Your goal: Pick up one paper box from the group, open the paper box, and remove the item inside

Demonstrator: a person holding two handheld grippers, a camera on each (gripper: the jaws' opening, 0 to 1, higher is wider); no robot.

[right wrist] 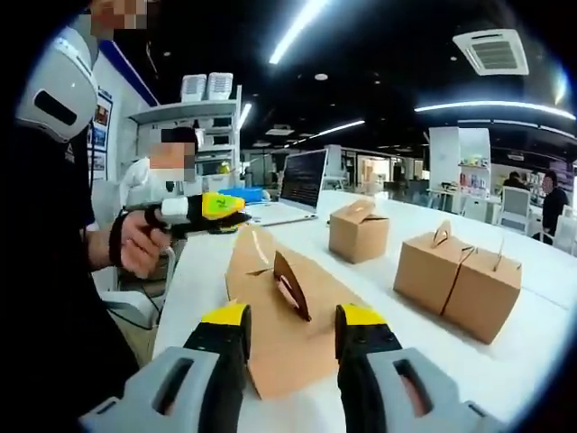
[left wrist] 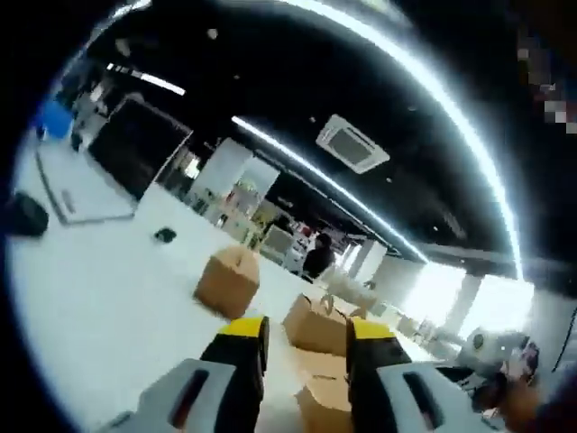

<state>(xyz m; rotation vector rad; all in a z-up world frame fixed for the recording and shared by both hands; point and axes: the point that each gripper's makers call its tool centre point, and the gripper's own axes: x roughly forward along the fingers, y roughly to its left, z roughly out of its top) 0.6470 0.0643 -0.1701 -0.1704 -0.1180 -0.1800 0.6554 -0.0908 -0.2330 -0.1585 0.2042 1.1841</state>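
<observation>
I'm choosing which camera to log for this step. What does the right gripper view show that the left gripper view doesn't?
Right gripper view: a paper box lying between the open right gripper fingers, its handle flap up, and a hand holding the left gripper.

Left gripper view: a ceiling vent and the open left gripper's own fingers.

Both: the white table and closed brown boxes.

White table [right wrist: 541,352]: brown paper boxes [right wrist: 359,230], laptop [right wrist: 302,185].
</observation>
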